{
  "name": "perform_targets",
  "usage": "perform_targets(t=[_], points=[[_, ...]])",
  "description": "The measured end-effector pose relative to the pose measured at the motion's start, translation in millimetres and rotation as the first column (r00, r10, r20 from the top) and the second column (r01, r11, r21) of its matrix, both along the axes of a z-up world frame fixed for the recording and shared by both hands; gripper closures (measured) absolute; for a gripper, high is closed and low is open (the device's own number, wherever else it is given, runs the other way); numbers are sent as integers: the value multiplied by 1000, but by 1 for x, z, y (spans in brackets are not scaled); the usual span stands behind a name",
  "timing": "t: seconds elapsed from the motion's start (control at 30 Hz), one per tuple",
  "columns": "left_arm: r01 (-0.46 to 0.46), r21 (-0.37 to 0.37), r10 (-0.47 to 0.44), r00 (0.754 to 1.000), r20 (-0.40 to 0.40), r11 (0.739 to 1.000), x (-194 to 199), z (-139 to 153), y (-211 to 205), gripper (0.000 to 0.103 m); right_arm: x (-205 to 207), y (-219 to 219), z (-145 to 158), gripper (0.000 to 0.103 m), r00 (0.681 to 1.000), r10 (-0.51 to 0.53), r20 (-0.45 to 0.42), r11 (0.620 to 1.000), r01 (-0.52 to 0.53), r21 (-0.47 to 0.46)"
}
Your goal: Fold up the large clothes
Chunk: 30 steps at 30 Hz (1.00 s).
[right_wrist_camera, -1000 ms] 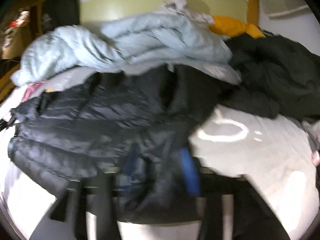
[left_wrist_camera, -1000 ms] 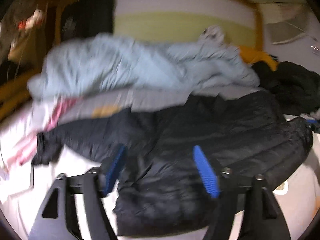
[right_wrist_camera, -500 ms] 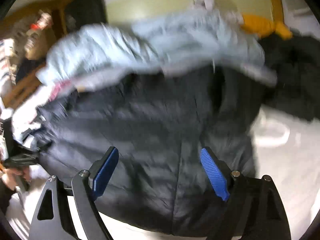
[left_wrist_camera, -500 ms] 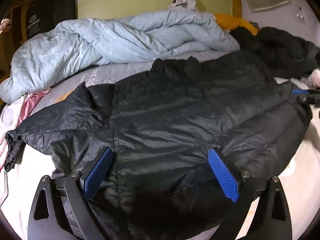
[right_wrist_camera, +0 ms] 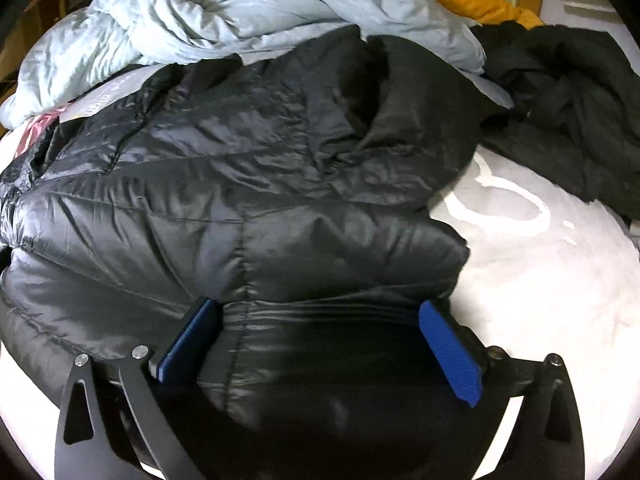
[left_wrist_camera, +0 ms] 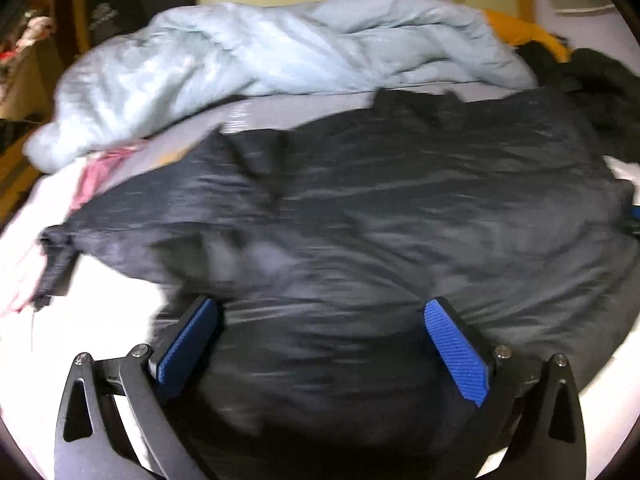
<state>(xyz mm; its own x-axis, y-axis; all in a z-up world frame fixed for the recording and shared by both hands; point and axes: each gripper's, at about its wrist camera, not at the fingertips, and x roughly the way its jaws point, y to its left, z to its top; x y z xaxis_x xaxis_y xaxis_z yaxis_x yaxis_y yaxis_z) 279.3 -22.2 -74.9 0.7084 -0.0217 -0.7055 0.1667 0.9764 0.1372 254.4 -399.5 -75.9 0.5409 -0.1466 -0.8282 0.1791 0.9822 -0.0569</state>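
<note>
A black quilted puffer jacket point(left_wrist_camera: 360, 208) lies spread on the bed, its sleeve trailing to the left. My left gripper point(left_wrist_camera: 320, 308) hovers over the jacket's near edge, its jaws still opening, and the blue pads point(left_wrist_camera: 456, 352) stand wide apart without pressing the fabric. In the right wrist view the same jacket point(right_wrist_camera: 240, 184) fills the middle, collar toward the far side. My right gripper point(right_wrist_camera: 318, 306) sits over the hem with its jaws also opening. The hem lies between its pads point(right_wrist_camera: 188, 340), loose.
A crumpled light blue duvet point(right_wrist_camera: 240, 12) is heaped behind the jacket. A dark garment pile point(right_wrist_camera: 568, 100) and a yellow cloth point(right_wrist_camera: 480, 4) lie at the far right. White bed sheet point(right_wrist_camera: 540, 280) shows at the right, pink cloth point(left_wrist_camera: 96, 168) at the left.
Both grippers have come down toward the jacket and their jaws have spread wider. The jacket has dropped from them and now lies flat on the bed.
</note>
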Motion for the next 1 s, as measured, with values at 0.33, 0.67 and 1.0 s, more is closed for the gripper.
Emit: perform_targets(t=[0.33, 0.67, 1.0], points=[[80, -234, -65, 995, 70, 969, -41, 61, 32, 14, -48, -24, 57, 8, 981, -95, 168, 995, 88, 50], [290, -288, -320, 946, -61, 913, -61, 20, -82, 17, -49, 121, 56, 17, 946, 274, 171, 960, -280, 8], [159, -200, -178, 981, -82, 967, -60, 6, -34, 20, -47, 97, 17, 29, 984, 177, 31, 982, -174, -70]])
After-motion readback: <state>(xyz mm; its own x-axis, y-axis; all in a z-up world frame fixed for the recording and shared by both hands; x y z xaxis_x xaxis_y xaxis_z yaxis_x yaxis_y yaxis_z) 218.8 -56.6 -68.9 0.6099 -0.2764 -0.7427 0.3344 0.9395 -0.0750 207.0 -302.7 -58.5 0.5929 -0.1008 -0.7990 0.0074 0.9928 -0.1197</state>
